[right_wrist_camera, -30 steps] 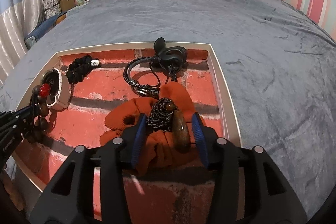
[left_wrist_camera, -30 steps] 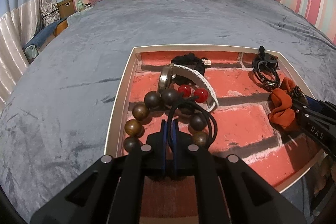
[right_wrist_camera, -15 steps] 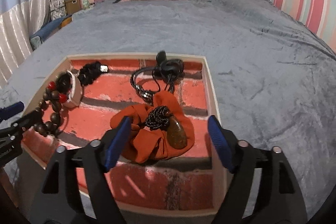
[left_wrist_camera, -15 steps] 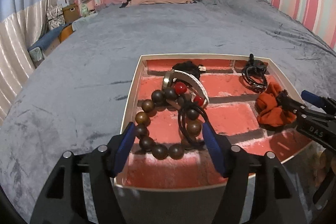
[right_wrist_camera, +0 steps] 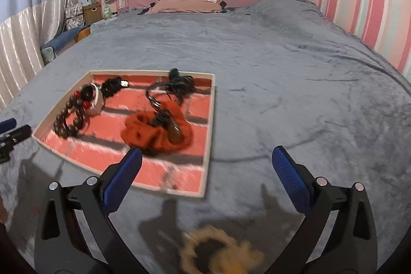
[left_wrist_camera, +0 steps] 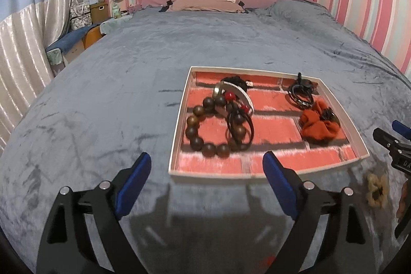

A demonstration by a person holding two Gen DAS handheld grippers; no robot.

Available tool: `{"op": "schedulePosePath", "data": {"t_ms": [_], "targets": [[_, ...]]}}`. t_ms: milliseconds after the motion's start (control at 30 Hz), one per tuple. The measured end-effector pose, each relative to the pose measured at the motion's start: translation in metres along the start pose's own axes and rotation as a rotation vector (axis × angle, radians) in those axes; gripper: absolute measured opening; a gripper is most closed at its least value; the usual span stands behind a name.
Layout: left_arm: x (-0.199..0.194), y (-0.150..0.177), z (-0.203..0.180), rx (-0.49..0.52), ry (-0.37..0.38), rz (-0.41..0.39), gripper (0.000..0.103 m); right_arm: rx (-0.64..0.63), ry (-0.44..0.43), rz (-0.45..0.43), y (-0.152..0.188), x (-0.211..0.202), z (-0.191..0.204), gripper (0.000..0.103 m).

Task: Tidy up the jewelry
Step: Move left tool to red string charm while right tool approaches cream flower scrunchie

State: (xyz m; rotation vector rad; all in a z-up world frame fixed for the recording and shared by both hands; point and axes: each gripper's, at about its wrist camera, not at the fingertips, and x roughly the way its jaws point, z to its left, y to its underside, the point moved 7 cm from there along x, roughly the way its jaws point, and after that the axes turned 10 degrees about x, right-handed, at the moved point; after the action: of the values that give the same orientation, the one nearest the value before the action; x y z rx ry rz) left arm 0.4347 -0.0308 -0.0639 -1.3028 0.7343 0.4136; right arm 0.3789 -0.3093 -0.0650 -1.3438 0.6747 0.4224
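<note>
Both tools [left_wrist_camera: 206,172] [right_wrist_camera: 206,167] tilt downward, jaws opening, seemingly empty.

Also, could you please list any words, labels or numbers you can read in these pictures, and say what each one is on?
"DA": white letters on the black body of the right tool, cut off at the picture's edge; its jaws are opening, with nothing between them.
Small pale tag on the black braided piece in the tray: too small to read.
Nothing else is legible.
</note>
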Motion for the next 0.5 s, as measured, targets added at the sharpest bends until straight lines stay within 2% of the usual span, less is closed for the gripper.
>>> {"op": "schedulePosePath", "data": {"t_ms": [233, 500], "targets": [[-0.027, 0.034, -0.017, -0.059, 0.061, 0.013, 0.091, 0.047, 0.002, 0.022, 0.036, -0.019, -0.028, 0.099], [-0.037, 0.07, -0.06, 0.032, 0.062, 0.046, 0.091, 0.065, -0.006, 0.061, 0.086, -0.027, -0.033, 0.099]]}}
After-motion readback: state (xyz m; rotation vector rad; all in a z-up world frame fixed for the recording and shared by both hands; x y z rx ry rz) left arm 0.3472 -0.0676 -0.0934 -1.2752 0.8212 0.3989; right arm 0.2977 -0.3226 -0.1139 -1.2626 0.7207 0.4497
